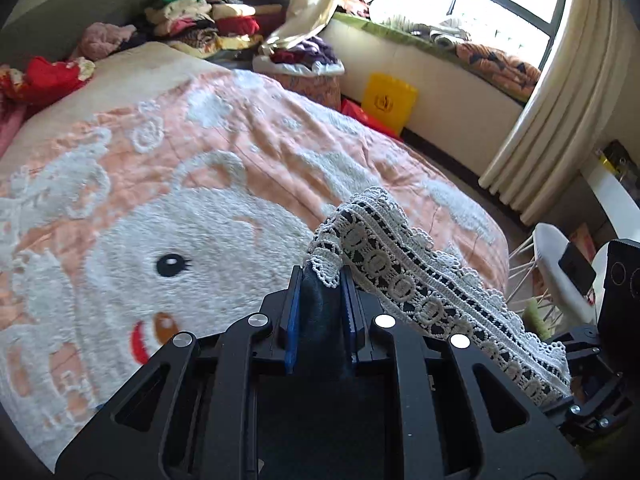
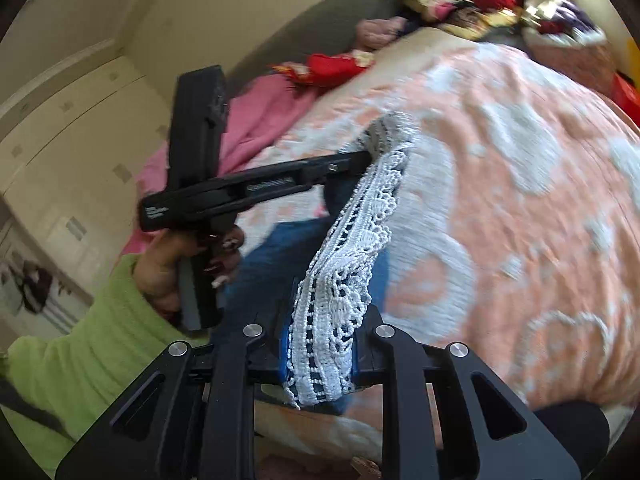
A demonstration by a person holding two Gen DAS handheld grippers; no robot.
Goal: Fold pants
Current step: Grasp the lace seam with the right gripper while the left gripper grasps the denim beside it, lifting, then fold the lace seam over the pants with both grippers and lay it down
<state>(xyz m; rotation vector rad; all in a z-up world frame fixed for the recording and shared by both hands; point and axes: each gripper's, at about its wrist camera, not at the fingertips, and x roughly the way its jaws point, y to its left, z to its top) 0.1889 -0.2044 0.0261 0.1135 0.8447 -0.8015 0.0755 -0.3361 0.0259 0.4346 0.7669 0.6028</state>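
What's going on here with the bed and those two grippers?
A person holds a gripper in each hand and is folding blue pants with a white lace hem over a peach bedspread. The left gripper and the right gripper both have their jaws shut on the hem, which spans between them above the bed.

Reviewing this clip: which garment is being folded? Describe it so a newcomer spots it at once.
Start at the big bed with the peach-and-white bunny blanket. At its near edge, both tongs, left and right, are shut on the pants, lifted off the blanket. Unlike the clothes piled by the headboard, they are blue denim edged with a white crochet lace band.
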